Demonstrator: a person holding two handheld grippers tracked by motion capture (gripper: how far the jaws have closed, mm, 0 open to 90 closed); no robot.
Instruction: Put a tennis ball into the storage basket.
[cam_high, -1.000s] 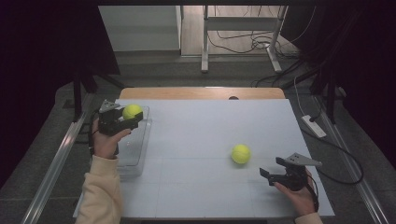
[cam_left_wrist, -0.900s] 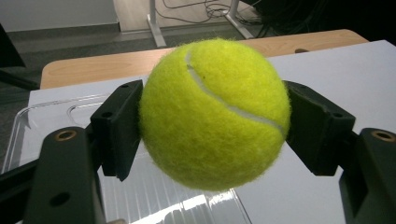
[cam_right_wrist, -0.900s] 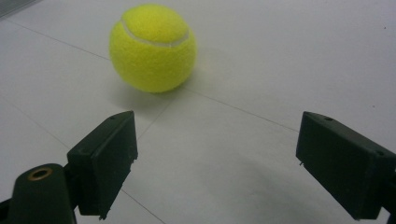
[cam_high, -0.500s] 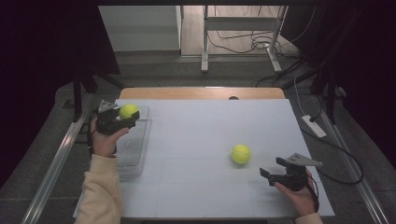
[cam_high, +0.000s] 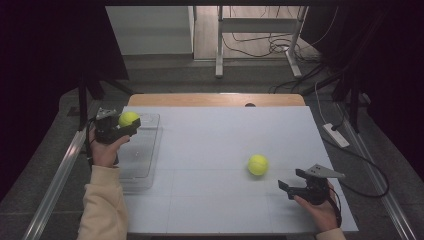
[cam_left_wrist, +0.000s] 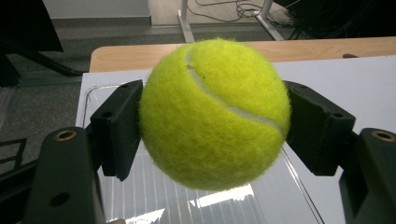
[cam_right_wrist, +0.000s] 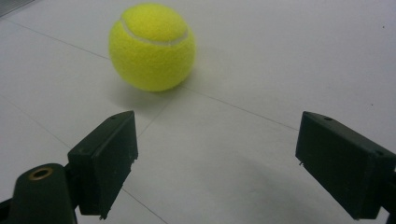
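Note:
My left gripper (cam_high: 127, 123) is shut on a yellow tennis ball (cam_high: 128, 118), which it holds over the far end of a clear plastic tray (cam_high: 142, 160) at the table's left edge. In the left gripper view both black pads press the ball (cam_left_wrist: 212, 112) from the sides, with the tray (cam_left_wrist: 154, 205) below. A second tennis ball (cam_high: 258, 164) lies on the white table right of centre. My right gripper (cam_high: 291, 180) rests low near the front right, jaws open and empty, a short way behind that ball (cam_right_wrist: 152, 46).
The white table top (cam_high: 225, 140) has a wooden strip (cam_high: 215, 100) along its far edge. A table frame and cables (cam_high: 260, 45) stand on the floor beyond. A metal rail (cam_high: 55, 180) runs along the left side.
My left gripper has drifted a little left and down with the ball, over the tray. The right gripper and the loose ball have stayed put.

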